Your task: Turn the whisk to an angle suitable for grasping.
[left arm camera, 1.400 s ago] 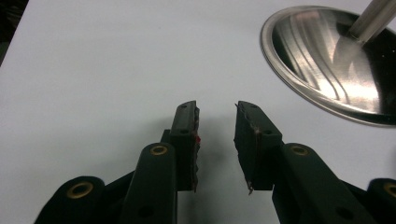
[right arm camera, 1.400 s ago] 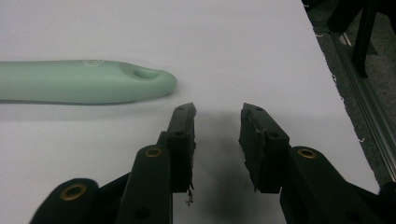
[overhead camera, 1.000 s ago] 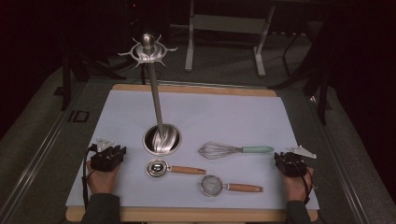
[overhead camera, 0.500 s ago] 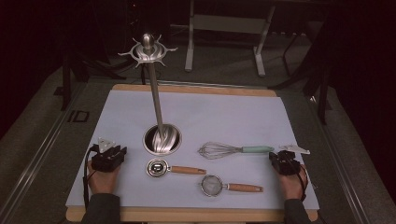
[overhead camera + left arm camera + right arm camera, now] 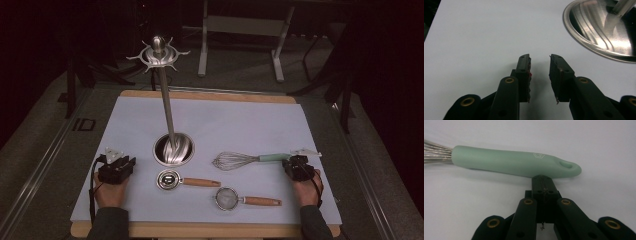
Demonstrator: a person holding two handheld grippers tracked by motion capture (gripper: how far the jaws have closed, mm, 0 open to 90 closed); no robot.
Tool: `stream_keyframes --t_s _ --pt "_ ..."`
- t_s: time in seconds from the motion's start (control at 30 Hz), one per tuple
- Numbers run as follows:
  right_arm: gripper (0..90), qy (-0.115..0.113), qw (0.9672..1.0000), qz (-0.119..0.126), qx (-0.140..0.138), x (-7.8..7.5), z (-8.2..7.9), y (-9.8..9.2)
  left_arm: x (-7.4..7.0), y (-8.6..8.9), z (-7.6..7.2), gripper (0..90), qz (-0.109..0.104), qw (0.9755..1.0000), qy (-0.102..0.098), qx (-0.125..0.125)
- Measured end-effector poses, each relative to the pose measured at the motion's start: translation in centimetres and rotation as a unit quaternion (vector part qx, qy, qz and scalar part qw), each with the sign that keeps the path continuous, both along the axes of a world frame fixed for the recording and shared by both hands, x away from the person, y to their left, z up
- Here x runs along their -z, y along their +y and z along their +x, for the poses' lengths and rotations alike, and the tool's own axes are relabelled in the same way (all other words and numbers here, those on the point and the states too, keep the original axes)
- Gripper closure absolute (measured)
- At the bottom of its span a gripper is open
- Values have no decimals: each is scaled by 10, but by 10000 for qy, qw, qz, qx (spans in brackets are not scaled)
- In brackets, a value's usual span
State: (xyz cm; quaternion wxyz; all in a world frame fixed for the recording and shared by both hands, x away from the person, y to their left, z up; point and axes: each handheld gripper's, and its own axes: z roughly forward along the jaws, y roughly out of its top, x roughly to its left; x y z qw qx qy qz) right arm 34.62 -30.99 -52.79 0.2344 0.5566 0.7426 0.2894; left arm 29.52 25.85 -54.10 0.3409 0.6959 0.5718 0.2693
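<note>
Our right gripper [image 5: 543, 178] has its jaws pressed together with nothing between them, and the tips sit just short of the whisk [image 5: 250, 160], almost touching the mint-green handle [image 5: 516, 165] near its hanging-hole end. The handle lies crosswise directly ahead of this gripper, with the wires running off to the left of it as its own camera sees things. We judge that the jaws must part before they can take the handle, and that we came in at the hole end because that leaves the wire head free.

Our left gripper [image 5: 540, 65] rests low over the white mat [image 5: 240, 125] with its jaws partly apart and holding nothing. Ahead of it and to its right is the steel base [image 5: 599, 32] of the utensil stand [image 5: 165, 100]; we take it that this hand waits there, out of the way, until the stand is needed.

Between the two grippers, nearer us than the whisk, lie a wooden-handled scoop [image 5: 185, 180] and a small strainer [image 5: 242, 199], both flat on the mat and untouched.
</note>
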Motion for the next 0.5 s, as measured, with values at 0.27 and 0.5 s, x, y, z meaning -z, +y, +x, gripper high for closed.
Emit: stream_keyframes --t_s 0.27,0.5 --pt "900 172 9998 99 -29 -2 23 5 0 0 0 702 -23 10000 11 -26" --pt "900 234 9996 -124 -132 -4 42 18 0 0 0 702 -34 10000 9 -28"
